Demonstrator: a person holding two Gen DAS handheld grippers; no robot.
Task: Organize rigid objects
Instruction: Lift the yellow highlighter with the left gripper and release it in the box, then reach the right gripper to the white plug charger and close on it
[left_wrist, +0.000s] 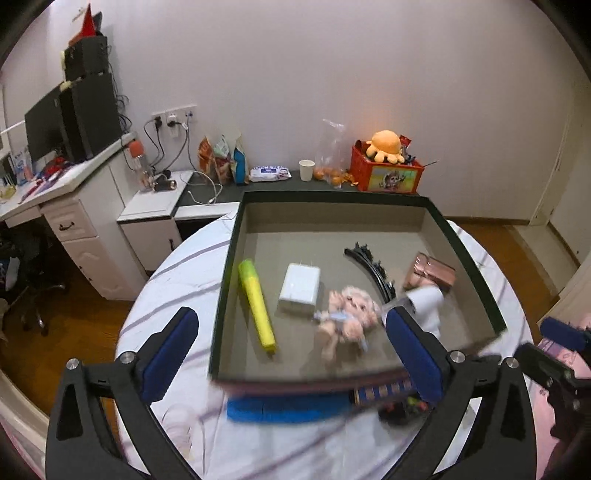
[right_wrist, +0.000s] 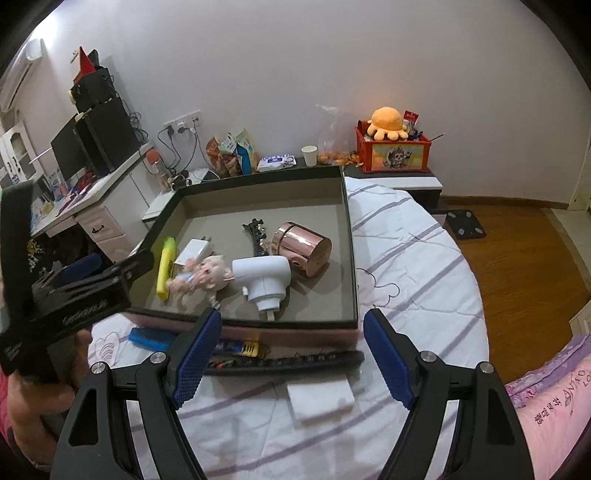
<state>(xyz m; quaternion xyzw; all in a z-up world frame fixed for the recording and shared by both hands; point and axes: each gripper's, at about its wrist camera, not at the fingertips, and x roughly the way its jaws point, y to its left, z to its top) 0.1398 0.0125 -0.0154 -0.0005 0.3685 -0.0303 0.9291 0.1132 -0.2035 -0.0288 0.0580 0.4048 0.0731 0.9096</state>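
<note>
Step in hand looks like a release just done: the left gripper (left_wrist: 291, 354) hangs over the near edge of the shallow dark-rimmed cardboard box (left_wrist: 465, 251) with jaws wide apart and nothing between them. The small pink-haired plastic doll figure (left_wrist: 349, 314) lies on the box floor just past its fingertips, on its back, limbs splayed, blurred.

The right gripper (right_wrist: 293, 350) also stands with jaws apart, empty, near the box's front wall.

In the box: yellow cylindrical highlighter marker (left_wrist: 256, 304) along the left wall, white rectangular charger block (left_wrist: 300, 288) beside it, black curved toy track piece (left_wrist: 371, 267), shiny rose-gold metal tin (right_wrist: 303, 247), white plastic handheld device (right_wrist: 264, 278).

Left out on the striped bed sheet (right_wrist: 406, 236) in front of the box: blue flat comb-like piece (right_wrist: 151, 339), long black ridged bar (right_wrist: 295, 363), white flat square pad (right_wrist: 319, 398). Next move likely calls for lowering onto one of these, jaws across its narrow side.
</note>
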